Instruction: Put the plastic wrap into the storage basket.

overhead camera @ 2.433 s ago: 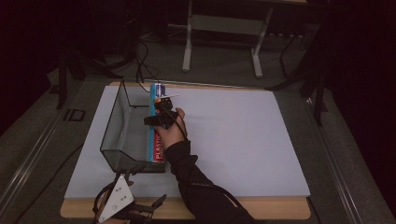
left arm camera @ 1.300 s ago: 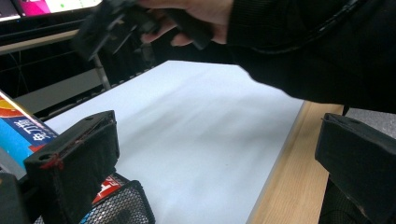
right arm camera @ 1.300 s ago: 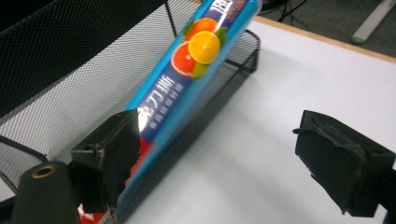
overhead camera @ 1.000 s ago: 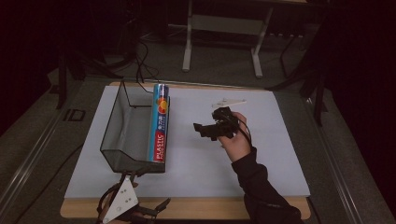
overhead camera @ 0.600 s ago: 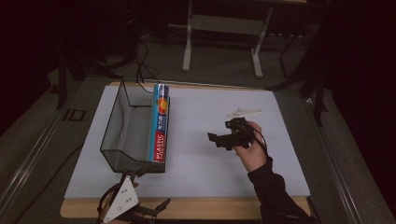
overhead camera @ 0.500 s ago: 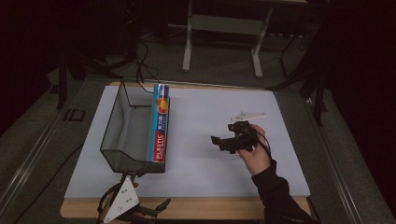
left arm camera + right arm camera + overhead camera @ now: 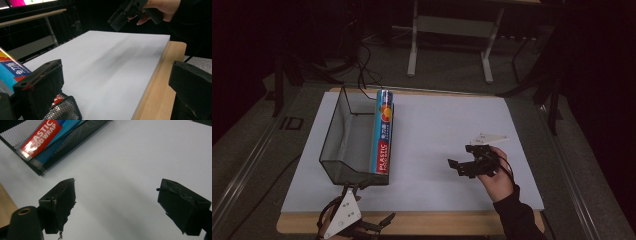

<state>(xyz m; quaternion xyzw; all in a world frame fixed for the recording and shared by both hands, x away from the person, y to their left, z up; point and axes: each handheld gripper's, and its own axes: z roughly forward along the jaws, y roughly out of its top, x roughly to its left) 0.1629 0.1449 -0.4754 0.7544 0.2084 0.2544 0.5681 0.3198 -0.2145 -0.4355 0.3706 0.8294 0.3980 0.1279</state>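
From above, your right gripper (image 7: 470,166) hung over the white sheet (image 7: 437,130), well right of the mesh basket (image 7: 332,145) holding the plastic wrap box (image 7: 383,135). Your left gripper (image 7: 112,82) sat at the table's near edge beside that basket, jaws spread wide, nothing held. Your right gripper view showed jaws wide apart and empty over bare sheet.

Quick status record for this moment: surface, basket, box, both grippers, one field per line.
surface: white sheet on a wooden table
basket: black mesh basket, left part of the sheet
box: plastic wrap box inside the basket, leaning along its right wall
right gripper: open, holding nothing, over bare sheet right of the basket
left gripper: open, holding nothing, at the table's near edge just below the basket
contact: neither gripper touches the basket or box
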